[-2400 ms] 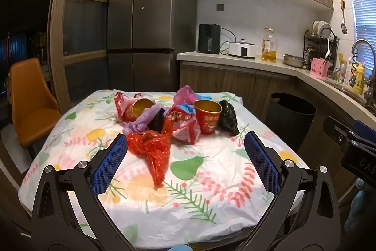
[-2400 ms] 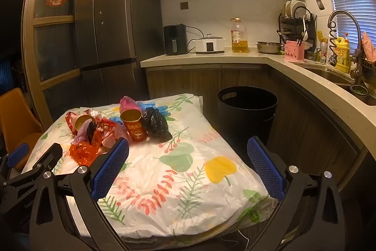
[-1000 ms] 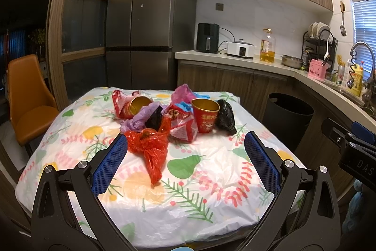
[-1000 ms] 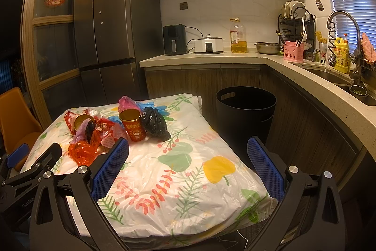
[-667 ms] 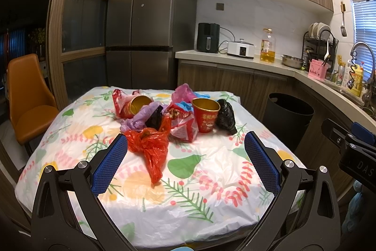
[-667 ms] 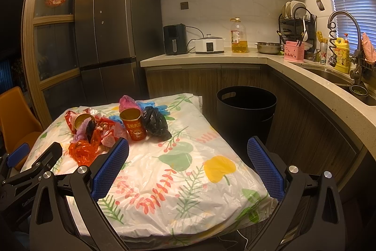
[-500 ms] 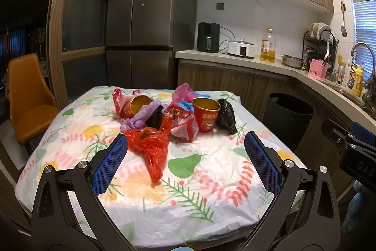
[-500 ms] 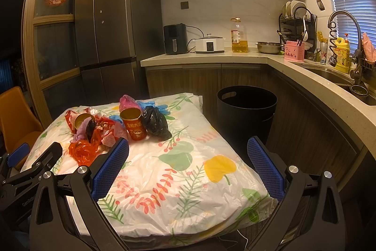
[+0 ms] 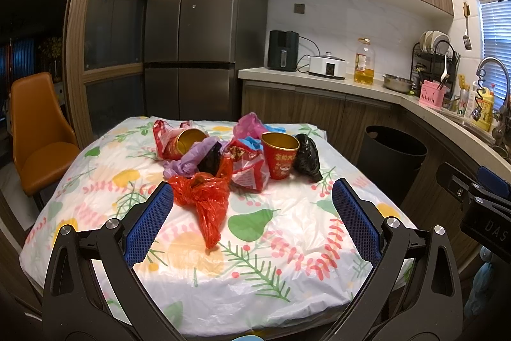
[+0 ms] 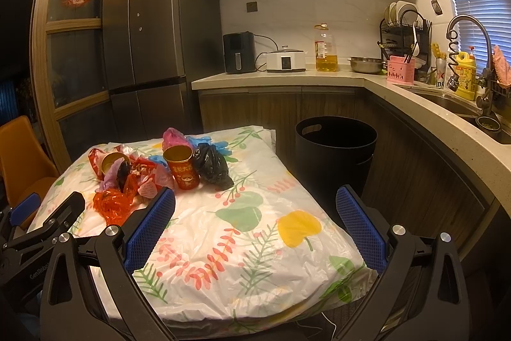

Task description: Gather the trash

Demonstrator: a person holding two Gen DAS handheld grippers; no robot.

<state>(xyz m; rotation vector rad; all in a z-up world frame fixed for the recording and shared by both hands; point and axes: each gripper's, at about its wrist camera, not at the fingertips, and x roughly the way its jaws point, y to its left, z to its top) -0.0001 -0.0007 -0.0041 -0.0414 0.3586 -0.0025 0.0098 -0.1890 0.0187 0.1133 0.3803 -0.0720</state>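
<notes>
The trash sits in one loose heap on the desk [image 9: 191,248], ahead of both sets of tongs and touched by neither: nearest the left tongs [image 9: 252,218] lies a crumpled red plastic bag [image 9: 204,197], its tail trailing toward them; just beyond it are a purple bag [image 9: 191,157], a small dark scrap of bag, and a red-and-white snack wrapper [image 9: 250,174]. Further off stand two red paper cups with gold insides, one upright [image 9: 281,157] on the right of the heap and one tipped on its side [image 9: 182,143] on the left. A knotted black bag [image 9: 306,158] touches the upright cup on its right, and behind the heap are a pink bag [image 9: 249,125] and something blue, seemingly a glove, too bunched to tell for sure. So the count is two cups, one wrapper, roughly five bags and the blue piece. Seen from the right tongs [image 10: 255,219], the heap lies ahead and to the left, while the black bin [image 10: 335,146] stands on the floor ahead and slightly right, beside the far right corner of the desk; nothing shows inside it from here. Both tongs are spread wide and hold nothing, hovering short of the desk's near edge. By my reading the collecting has not begun: every piece is on the desk, and all of it is left to carry to the bin.
</notes>
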